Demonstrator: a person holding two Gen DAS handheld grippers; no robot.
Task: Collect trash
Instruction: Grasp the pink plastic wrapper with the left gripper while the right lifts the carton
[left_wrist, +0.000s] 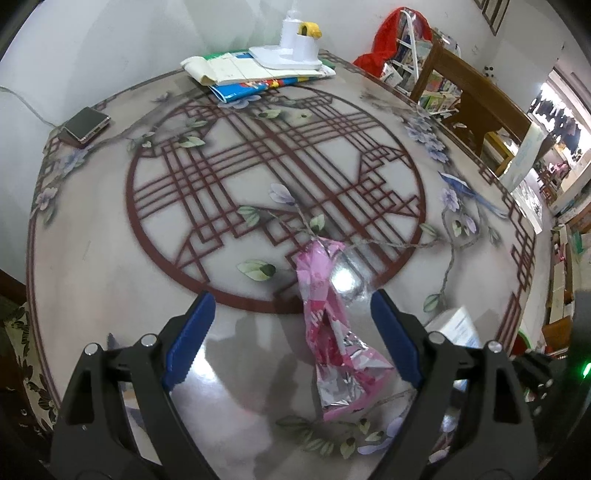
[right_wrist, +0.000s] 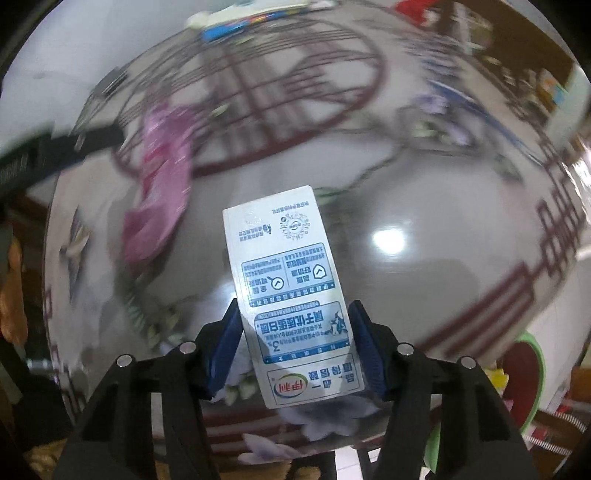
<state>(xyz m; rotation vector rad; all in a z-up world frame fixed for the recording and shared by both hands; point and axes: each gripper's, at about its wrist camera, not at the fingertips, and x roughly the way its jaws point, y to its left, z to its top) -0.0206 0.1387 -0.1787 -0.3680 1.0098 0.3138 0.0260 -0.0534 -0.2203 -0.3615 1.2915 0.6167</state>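
Closest in, the left gripper (left_wrist: 291, 325) hangs over the table with its blue jaws standing wide apart, nothing pressed between them. The pink foil wrapper (left_wrist: 334, 332) lies crumpled on the glossy top, running up between the fingers but nearer the right-hand one; whether it brushes that pad is hard to say.

Over to the right gripper (right_wrist: 293, 343), and here's the action: its jaws sit against both sides of a white milk carton (right_wrist: 291, 291), print upside down, the carton lying flat near the table's front edge. That looks like a grip being taken. The background is smeared with blur, so finer contact is hard to judge.

So the step in hand, I'd say, is securing the carton, with the wrapper waiting. Next call: lift the carton cleanly without it slipping, and for the left, drop lower and shift right so the wrapper sits centred before closing. Thin foil may slide on that slick surface.

The table (left_wrist: 110, 295) is round and reflective, printed with a red lattice circle, flowers and a blue bird. At the far left rests a dark flat device (left_wrist: 85, 123) with a cable; at the back, a stack of booklets (left_wrist: 255, 70) carrying a white container. A wooden chair (left_wrist: 469, 92) and cluttered shelves fill the right of the room.
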